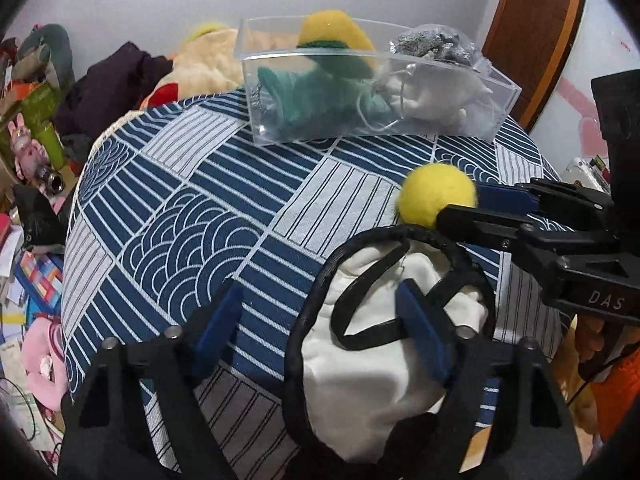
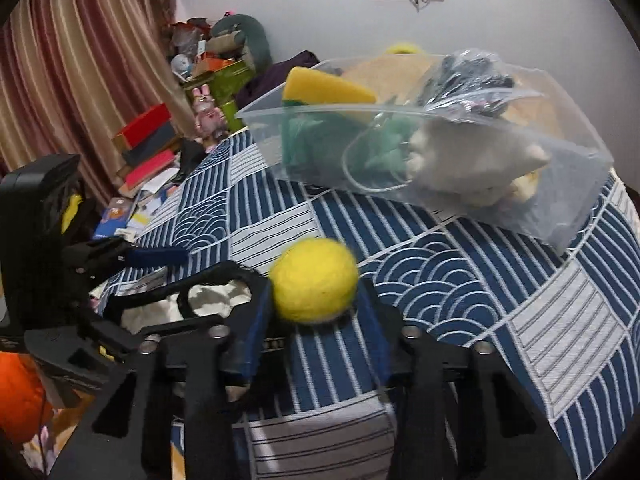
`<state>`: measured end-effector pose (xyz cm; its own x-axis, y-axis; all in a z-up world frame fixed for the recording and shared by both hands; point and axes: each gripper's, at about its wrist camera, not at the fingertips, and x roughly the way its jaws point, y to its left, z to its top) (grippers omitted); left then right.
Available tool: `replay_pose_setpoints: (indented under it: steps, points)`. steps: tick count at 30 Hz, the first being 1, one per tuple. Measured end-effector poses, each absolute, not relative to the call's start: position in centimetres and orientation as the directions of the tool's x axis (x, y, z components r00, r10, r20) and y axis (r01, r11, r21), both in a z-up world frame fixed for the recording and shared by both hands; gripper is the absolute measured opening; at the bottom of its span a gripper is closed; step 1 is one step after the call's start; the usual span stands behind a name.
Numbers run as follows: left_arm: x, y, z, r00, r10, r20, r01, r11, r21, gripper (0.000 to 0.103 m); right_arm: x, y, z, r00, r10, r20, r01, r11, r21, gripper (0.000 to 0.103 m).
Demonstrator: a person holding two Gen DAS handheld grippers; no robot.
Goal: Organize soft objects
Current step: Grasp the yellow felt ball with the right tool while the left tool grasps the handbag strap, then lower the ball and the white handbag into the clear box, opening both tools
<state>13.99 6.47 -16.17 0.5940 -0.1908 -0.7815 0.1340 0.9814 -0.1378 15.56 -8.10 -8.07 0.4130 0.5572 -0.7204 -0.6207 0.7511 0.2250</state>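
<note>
Left hand-held gripper (image 1: 320, 320) spread wide, one blue pad inside the white drawstring bag (image 1: 384, 360) w/ black rim, nothing pinched. Right hand-held gripper (image 2: 316, 312) clamps the fuzzy yellow felt ball (image 2: 314, 280) just above bag mouth. Blue patterned cloth on the counter (image 1: 180, 220) lies open btwn bag and clear plastic box (image 1: 360, 120) farther back, holding yellow sponge (image 1: 332, 30), teal yarn, white plush. Clutter beyond left edge.

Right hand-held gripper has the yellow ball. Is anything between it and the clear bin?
Nothing visible stands in the way. The yellow ball, held in the right hand-held gripper, faces bare tablecloth up to the clear bin. The bin already holds a sponge and other soft items, though.
</note>
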Motion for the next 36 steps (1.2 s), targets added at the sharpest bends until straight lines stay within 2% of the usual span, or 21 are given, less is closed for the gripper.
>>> replay_pose_setpoints:
  steps: [1, 3, 5, 8, 12, 22, 36]
  points:
    - [14.0, 6.2, -16.1, 0.596, -0.197, -0.778, 0.145, 0.98, -0.138, 0.064, 15.3, -8.1, -8.0, 0.42, 0.553, -0.719, -0.622, 0.753, 0.216, 0.037]
    - [13.7, 5.6, -15.8, 0.597, -0.217, -0.772, 0.178, 0.975, -0.136, 0.042, 14.9, -8.3, -7.7, 0.436, 0.546, -0.715, -0.619, 0.759, 0.202, 0.036]
    - [13.4, 4.9, -15.5, 0.611, -0.197, -0.767, 0.19, 0.977, -0.1, 0.034, 14.6, -8.7, -7.4, 0.451, 0.543, -0.709, -0.613, 0.765, 0.196, 0.036]
    - [13.2, 4.4, -15.2, 0.63, -0.163, -0.759, 0.185, 0.981, -0.057, 0.014, 14.5, -9.2, -6.7, 0.473, 0.541, -0.696, -0.603, 0.774, 0.191, 0.036]
    - [13.0, 4.8, -14.4, 0.65, -0.171, -0.74, 0.182, 0.981, -0.067, 0.012, 14.2, -10.1, -5.4, 0.51, 0.538, -0.671, -0.594, 0.784, 0.177, 0.036]
    - [12.4, 4.4, -7.7, 0.774, -0.17, -0.61, 0.182, 0.982, -0.043, 0.011, 13.8, -12.1, -2.2, 0.593, 0.541, -0.597, -0.568, 0.806, 0.166, 0.036]
    - [16.9, 4.6, 0.1, 0.884, -0.162, -0.438, 0.138, 0.987, -0.086, 0.011, 16.9, -13.8, 1.9, 0.708, 0.502, -0.497, -0.499, 0.853, 0.151, 0.036]
